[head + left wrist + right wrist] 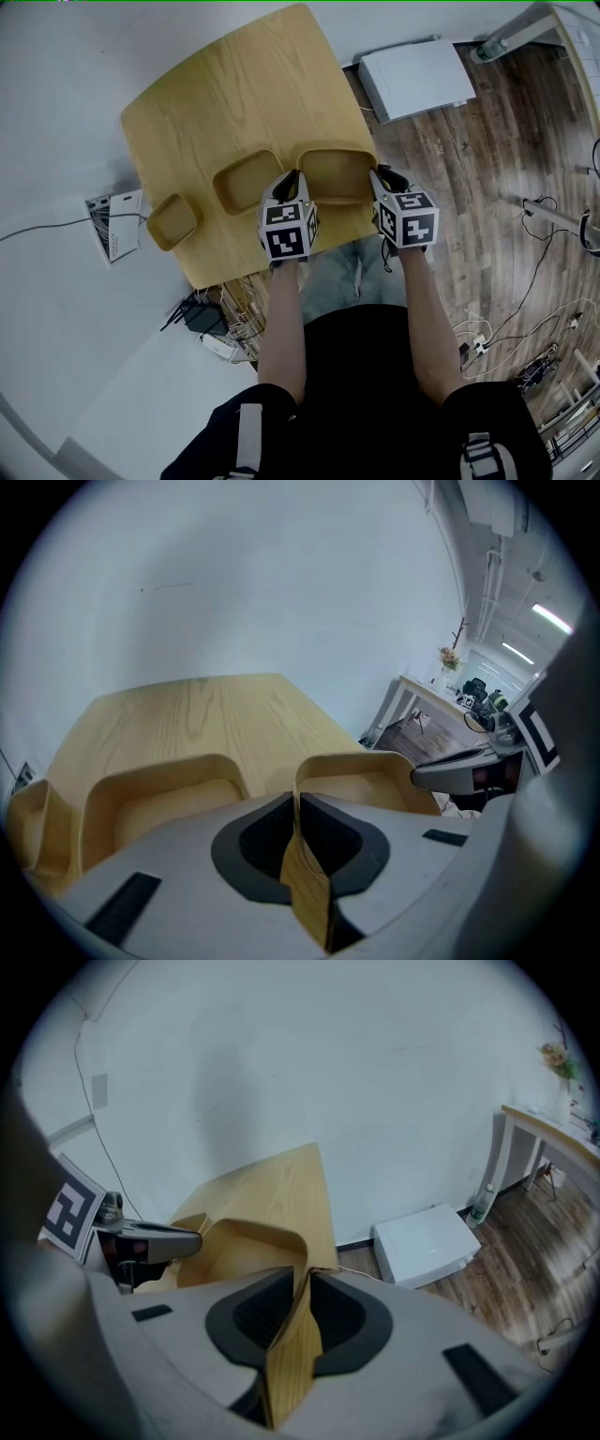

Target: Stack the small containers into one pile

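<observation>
Wooden wall of the largest container [336, 172] sat clamped in both claws. The left gripper [292, 179] was clenched on that container's left wall, near its front corner. In the left gripper view the thin wood edge ran straight between the two dark pads, with both pads pressed against it. The right gripper [379, 180] gripped the opposite, right wall the same way, and the right gripper view showed the wall pinched between pads that stood only a sliver apart. Both claws pointed steeply down and away from the person, with forearms running back toward the body. The largest container rested on the light wood table [234, 89], at the table's near edge and close to its right edge. The middle container [246, 180] stood just beside it to the left, and the left gripper view showed a narrow strip of tabletop between the two. The smallest container [173, 221] lay further left, apart from the middle one and close to the table's left edge. All three sat upright with open sides up, none stacked. Open tabletop stretched beyond the containers toward the far rounded corners. A white box [417, 80] sat on the floor off the table's far right side, well apart from the grippers.
</observation>
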A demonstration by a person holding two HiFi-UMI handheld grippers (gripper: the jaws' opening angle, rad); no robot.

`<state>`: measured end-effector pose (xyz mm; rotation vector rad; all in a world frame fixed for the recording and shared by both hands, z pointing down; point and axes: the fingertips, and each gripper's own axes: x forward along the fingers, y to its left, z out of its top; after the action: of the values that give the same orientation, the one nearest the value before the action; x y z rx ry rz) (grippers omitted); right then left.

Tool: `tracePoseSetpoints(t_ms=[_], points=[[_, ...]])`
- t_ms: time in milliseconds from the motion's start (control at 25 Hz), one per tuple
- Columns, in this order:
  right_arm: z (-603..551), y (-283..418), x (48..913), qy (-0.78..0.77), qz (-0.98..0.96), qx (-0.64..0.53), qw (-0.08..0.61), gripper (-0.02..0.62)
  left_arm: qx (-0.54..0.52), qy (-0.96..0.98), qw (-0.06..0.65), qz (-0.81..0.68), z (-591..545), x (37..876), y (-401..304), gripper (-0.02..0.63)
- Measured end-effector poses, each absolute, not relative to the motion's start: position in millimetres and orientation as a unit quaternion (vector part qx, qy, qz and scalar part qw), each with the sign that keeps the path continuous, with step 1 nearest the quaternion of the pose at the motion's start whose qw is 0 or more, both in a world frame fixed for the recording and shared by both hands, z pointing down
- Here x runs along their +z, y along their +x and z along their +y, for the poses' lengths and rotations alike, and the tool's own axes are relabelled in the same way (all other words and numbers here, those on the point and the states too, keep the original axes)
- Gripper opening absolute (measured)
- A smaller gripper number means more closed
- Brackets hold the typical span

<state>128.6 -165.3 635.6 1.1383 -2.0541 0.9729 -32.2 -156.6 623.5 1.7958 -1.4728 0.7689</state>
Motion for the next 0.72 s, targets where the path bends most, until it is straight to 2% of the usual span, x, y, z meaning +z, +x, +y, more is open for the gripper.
tracePoseSetpoints(t_ms=[480,720], points=[[-176,131,602,0.447,-0.787,0.328,0.27,0.018,0.272,0.697,0.317,-0.583,-155,599,-30,0.02],[-182,128,575,0.443,-0.806,0.302,0.252,0.017,0.247,0.699,0.295,-0.603,-159,569,-32,0.014]])
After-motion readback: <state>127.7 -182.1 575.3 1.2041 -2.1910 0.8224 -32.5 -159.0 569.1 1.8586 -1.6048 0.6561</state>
